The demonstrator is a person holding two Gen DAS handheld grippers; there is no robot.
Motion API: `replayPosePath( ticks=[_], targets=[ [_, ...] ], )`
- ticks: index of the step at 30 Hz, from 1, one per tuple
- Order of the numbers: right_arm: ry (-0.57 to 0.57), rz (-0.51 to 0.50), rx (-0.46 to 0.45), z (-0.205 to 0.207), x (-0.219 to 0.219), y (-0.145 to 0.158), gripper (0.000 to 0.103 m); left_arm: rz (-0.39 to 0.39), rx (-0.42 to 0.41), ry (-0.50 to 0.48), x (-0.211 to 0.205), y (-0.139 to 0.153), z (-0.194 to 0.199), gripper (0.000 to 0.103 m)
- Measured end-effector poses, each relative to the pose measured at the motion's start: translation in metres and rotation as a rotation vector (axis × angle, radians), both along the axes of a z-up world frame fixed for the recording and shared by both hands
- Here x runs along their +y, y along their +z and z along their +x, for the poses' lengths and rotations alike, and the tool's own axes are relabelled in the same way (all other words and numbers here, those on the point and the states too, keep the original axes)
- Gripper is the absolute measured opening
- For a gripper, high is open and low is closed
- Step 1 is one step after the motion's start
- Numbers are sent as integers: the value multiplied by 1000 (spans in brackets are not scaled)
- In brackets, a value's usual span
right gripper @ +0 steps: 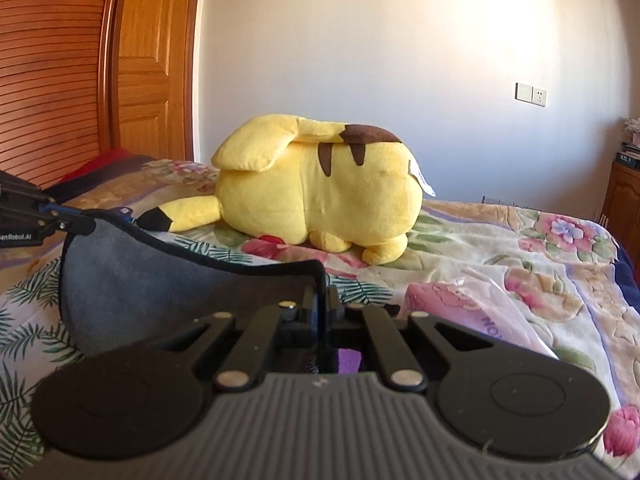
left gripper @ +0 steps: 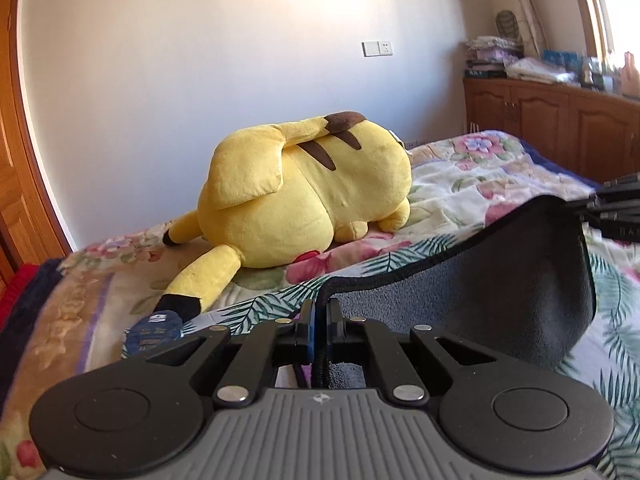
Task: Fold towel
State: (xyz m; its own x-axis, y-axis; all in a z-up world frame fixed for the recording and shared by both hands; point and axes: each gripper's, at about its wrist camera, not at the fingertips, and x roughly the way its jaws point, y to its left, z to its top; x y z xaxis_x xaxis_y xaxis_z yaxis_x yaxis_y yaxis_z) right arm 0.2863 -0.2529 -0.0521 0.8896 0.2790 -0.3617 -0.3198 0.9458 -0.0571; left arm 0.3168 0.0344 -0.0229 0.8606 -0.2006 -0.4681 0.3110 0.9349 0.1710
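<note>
Both tongs, left (left gripper: 320, 312) and right (right gripper: 320, 300), level (clamped shut), pinch the raised towel (left gripper: 500, 272).

Bed (right gripper: 500, 264) under floral quilt; yellow plush toy (right gripper: 320, 192) lying on it; grey towel (right gripper: 160, 280) partly resting there.

We record: towel (left gripper: 500, 280), grey matt cloth with short nap and black stitched hem. Left gripper (left gripper: 319, 312), matt black plastic with bright metal rivets, ribbed grey base. Plush toy (left gripper: 304, 196), centre frame, yellow fuzzy fabric. Bedspread (right gripper: 500, 264), quilted floral cloth. Door (right gripper: 152, 64), upper left, glossy varnished wood.
</note>
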Motion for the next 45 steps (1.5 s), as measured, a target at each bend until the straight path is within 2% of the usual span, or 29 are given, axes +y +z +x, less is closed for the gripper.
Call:
replayPosePath(
  ticks=[4, 21, 27, 33, 37, 44, 45],
  targets=[
    [-14, 3, -5, 8, 1, -3, 4, -18, -11, 14, -1, 0, 14, 0],
    [-74, 7, -24, 49, 5, -22, 4, 35, -57, 94, -9, -25, 60, 0],
    [-84, -21, -13, 66, 7, -33, 4, 38, -36, 113, -13, -41, 83, 0],
    [-56, -100, -6, 78, 13, -45, 4, 67, -5, 120, -21, -57, 99, 0],
    [-51, -109, 26, 87, 13, -56, 4, 52, 36, 136, -20, -68, 107, 0],
    [-54, -111, 50, 91, 11, -70, 4, 63, 56, 160, -22, -81, 110, 0],
    [-55, -109, 52, 91, 10, -71, 5, 64, 65, 165, -22, -82, 110, 13]
  ],
)
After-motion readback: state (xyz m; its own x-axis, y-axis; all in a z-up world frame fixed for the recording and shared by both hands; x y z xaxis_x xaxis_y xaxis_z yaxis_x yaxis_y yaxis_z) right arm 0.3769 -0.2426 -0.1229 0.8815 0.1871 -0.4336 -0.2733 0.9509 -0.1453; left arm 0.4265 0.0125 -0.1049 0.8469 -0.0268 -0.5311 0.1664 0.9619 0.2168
